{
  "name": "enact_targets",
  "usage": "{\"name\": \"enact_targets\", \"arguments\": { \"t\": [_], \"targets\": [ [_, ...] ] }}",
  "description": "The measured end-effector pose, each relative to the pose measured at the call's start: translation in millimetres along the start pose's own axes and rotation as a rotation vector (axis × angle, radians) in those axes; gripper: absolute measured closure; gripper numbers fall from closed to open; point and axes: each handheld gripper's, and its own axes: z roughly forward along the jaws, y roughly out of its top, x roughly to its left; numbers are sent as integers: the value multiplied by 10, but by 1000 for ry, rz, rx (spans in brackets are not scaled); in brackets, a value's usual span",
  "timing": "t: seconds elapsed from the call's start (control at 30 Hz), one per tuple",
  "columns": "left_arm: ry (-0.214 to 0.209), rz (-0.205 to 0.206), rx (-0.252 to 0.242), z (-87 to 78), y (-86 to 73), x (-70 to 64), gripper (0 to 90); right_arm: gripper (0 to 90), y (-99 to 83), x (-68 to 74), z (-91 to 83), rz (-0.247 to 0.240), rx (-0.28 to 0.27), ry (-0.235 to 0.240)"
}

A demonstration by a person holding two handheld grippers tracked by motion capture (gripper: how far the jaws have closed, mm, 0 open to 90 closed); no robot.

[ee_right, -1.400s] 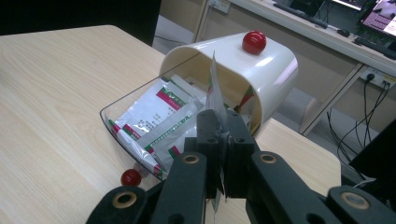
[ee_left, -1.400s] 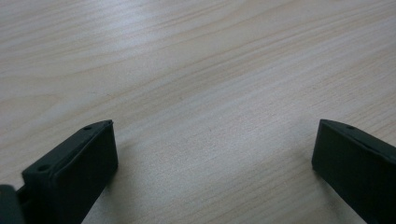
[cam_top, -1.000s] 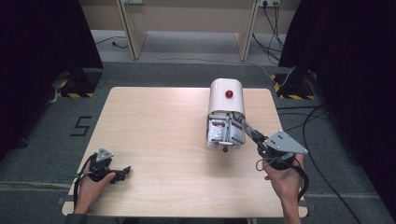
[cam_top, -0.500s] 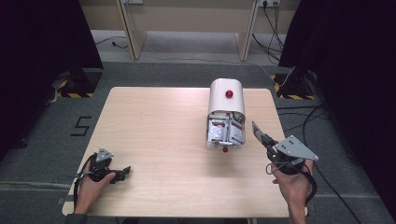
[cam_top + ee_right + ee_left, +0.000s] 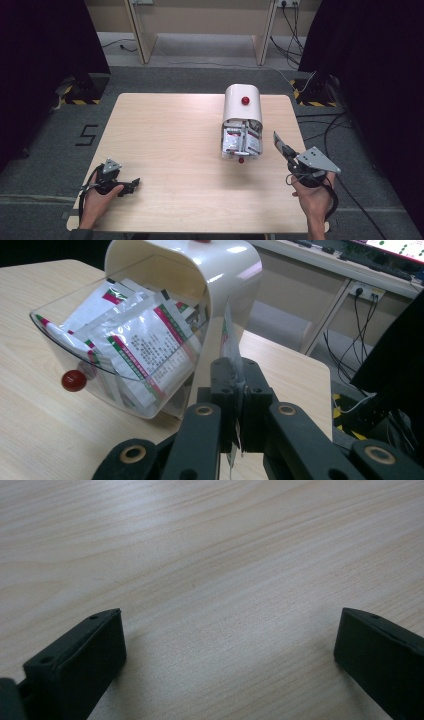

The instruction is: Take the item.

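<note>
A white arch-shaped dispenser with a red knob on top stands right of the table's centre. Its clear front flap, with its own red knob, hangs open over several white sachets with red and green print. My right gripper is to the right of the opening, shut on one sachet that stands edge-on between the jaws. My left gripper lies near the table's front left corner, open, with bare wood between its fingers.
The light wooden table has open room across its left and middle. Black curtains stand on both sides. Cables and yellow-black floor markers lie on the grey floor by the right edge.
My right gripper has drawn back to the right, away from the dispenser's opening, with the sachet in it. The left gripper has stayed put.
</note>
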Motion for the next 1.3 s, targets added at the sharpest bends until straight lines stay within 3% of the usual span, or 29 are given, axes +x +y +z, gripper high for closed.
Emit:
{"name": "enact_targets", "arguments": {
  "t": [0.73,1.0,1.3],
  "targets": [
    [-1,0,0,0,0,-1,0,879,-140,-91,136,15,36,-25],
    [-1,0,0,0,0,-1,0,879,-329,-209,301,43,82,-44],
    [-1,1,0,-2,-2,-2,0,879,-425,-259,394,56,107,-57]
  ]
}}
